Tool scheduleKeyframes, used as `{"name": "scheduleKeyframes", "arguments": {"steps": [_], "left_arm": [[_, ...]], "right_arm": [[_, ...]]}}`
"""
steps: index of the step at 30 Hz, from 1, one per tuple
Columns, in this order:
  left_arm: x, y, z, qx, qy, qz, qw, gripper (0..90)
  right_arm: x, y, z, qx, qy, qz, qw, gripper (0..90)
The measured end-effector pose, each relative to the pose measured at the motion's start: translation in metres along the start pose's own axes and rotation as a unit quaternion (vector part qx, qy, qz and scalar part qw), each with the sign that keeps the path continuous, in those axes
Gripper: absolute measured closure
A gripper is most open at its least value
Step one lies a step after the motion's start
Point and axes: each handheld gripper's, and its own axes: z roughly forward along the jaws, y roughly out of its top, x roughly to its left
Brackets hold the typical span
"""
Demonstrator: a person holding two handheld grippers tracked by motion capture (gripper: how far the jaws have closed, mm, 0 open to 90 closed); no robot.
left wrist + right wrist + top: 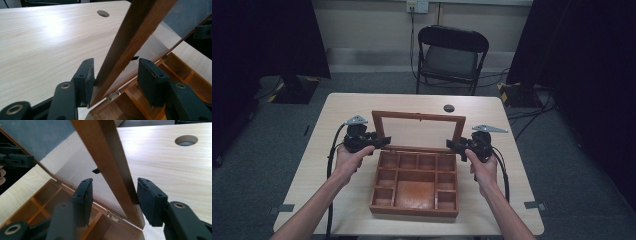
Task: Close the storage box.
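- wooden box (pixel 414 187) mid-table, glass lid (pixel 419 131) raised near upright
- left gripper (pixel 113 75) straddles lid's left frame, 1 jaw touching, other apart
- right gripper (pixel 113 195) spread around right frame, not pinching

The box (pixel 414 186) is reddish-brown wood with a smooth, slightly satin finish; its lid (pixel 418 116) is a frame of the same wood around a clear, glossy pane (pixel 419 132). Small hinges (pixel 113 95) look like bright metal. The desk (pixel 342 107) is pale wood-grain laminate, smooth with a soft sheen. The tongs' pads (pixel 153 80) are matt dark plastic or rubber, scuffed at the edges. The chair (pixel 451 57) seat looks like dark matt padding.
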Motion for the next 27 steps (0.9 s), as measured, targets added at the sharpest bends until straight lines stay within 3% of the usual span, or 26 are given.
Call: {"name": "scheduleKeyframes", "arguments": {"steps": [10, 12, 19, 22, 27], "left_arm": [[-0.008, -0.006, -0.009, -0.001, 0.006, 0.012, 0.9999, 47.1], [-0.010, -0.008, -0.011, -0.003, 0.009, 0.017, 0.9998, 46.6], [-0.010, -0.010, -0.014, -0.012, -0.002, 0.014, 0.9998, 45.9], [-0.012, -0.009, -0.012, -0.014, 0.002, 0.017, 0.9998, 45.0], [-0.012, -0.008, -0.012, -0.011, 0.000, 0.014, 0.9998, 43.2]], "right_arm": [[0.001, -0.001, -0.004, 0.015, 0.009, 0.002, 0.9998, 44.2], [0.003, -0.002, -0.007, 0.021, 0.010, -0.011, 0.9997, 43.8], [0.004, -0.004, -0.008, 0.021, 0.011, -0.011, 0.9997, 40.5], [0.002, -0.005, -0.006, 0.019, 0.008, -0.004, 0.9998, 35.0], [0.004, -0.005, -0.009, 0.012, 0.001, -0.009, 0.9999, 34.6]]}}
